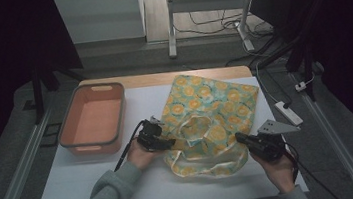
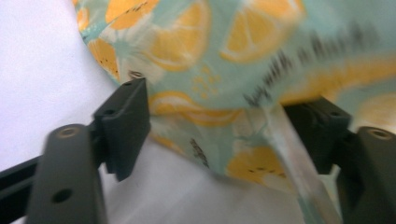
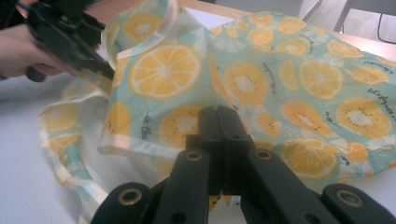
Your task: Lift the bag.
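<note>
A teal cloth bag [image 1: 211, 115] printed with orange slices lies crumpled on the white table top [image 1: 73, 186]. My left gripper [image 1: 171, 143] is at the bag's left rim; in the left gripper view the left gripper [image 2: 224, 100] stands open, its jaws wide apart, with the bag's cloth [image 2: 205, 42] and a pale strap [image 2: 292, 149] between them. My right gripper [image 1: 239, 137] is at the bag's near right edge. In the right gripper view the right gripper [image 3: 219, 114] is shut on a fold of the bag [image 3: 243, 84], and the left gripper [image 3: 70, 39] shows at the upper left.
An orange plastic bin [image 1: 94, 120] stands empty at the table's left, close to the left hand. A white power strip [image 1: 289, 113] lies just off the table's right edge. Bare table top runs along the front.
</note>
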Demonstrator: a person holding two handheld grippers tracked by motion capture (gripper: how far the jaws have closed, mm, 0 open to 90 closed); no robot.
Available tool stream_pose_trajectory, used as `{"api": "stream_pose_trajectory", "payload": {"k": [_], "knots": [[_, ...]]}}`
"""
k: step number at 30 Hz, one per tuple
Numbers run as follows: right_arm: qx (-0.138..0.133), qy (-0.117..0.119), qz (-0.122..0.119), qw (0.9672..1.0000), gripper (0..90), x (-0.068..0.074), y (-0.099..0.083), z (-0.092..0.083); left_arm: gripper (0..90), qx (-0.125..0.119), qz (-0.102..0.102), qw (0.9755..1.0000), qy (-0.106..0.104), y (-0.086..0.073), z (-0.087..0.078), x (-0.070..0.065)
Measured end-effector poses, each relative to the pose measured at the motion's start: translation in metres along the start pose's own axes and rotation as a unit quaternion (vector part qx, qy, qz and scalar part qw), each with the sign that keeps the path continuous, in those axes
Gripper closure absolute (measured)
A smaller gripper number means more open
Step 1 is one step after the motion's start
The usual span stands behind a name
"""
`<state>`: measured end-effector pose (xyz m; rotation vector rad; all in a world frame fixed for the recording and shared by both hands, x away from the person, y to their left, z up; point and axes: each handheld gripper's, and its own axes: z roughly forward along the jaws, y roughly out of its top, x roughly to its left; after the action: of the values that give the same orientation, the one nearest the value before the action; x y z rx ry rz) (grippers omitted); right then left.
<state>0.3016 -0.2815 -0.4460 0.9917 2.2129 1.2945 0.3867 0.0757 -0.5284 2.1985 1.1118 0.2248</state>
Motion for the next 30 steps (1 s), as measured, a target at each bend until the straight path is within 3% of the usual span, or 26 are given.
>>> {"api": "stream_pose_trajectory", "payload": {"k": [2,3,5,6,9,12,15,19,21,22,25,27,30], "knots": [[0.001,0.001,0.001,1.0,90.0,0.0,-0.001,0.001,44.6,0.001,0.007,0.9998,0.019,0.001,0.003,0.001],[0.002,0.001,0.001,1.0,90.0,0.0,-0.001,0.001,56.6,0.0,0.005,0.9998,0.019,0.001,0.003,0.003],[0.002,0.001,0.002,1.0,90.0,-0.001,-0.002,0.0,83.1,-0.007,-0.004,1.0,-0.002,0.001,-0.002,0.008],[0.0,0.001,0.002,1.0,90.0,-0.002,-0.002,0.0,88.2,-0.008,-0.005,0.9999,-0.009,0.001,-0.005,0.01],[-0.006,0.0,0.004,1.0,90.0,-0.003,0.0,-0.003,89.1,-0.03,-0.009,0.9991,-0.027,-0.001,-0.023,0.014],[-0.02,-0.001,0.005,0.9998,90.0,-0.003,0.004,-0.01,89.2,-0.069,-0.018,0.995,-0.071,-0.002,-0.054,0.014],[-0.037,0.0,0.0,0.9993,90.0,-0.001,0.012,-0.017,89.3,-0.106,-0.004,0.9907,-0.084,-0.004,-0.09,0.008],[-0.074,-0.003,-0.008,0.9972,90.0,0.002,0.031,-0.031,89.3,-0.158,-0.011,0.9821,-0.102,-0.008,-0.136,0.013],[-0.09,-0.006,-0.01,0.9959,90.0,0.001,0.043,-0.037,89.3,-0.183,-0.024,0.9757,-0.118,-0.007,-0.156,0.021],[-0.099,-0.007,-0.01,0.995,90.0,0.0,0.05,-0.039,89.3,-0.195,-0.025,0.9736,-0.117,-0.006,-0.165,0.024],[-0.119,-0.01,-0.019,0.9926,90.0,-0.002,0.075,-0.042,89.3,-0.217,-0.021,0.9697,-0.109,0.003,-0.188,0.03],[-0.126,-0.015,-0.027,0.9916,90.0,-0.005,0.095,-0.042,89.3,-0.233,-0.023,0.9657,-0.112,0.01,-0.2,0.034],[-0.14,-0.021,-0.019,0.9897,90.0,-0.017,0.121,-0.04,89.3,-0.254,-0.025,0.9599,-0.115,0.021,-0.214,0.039]]}}
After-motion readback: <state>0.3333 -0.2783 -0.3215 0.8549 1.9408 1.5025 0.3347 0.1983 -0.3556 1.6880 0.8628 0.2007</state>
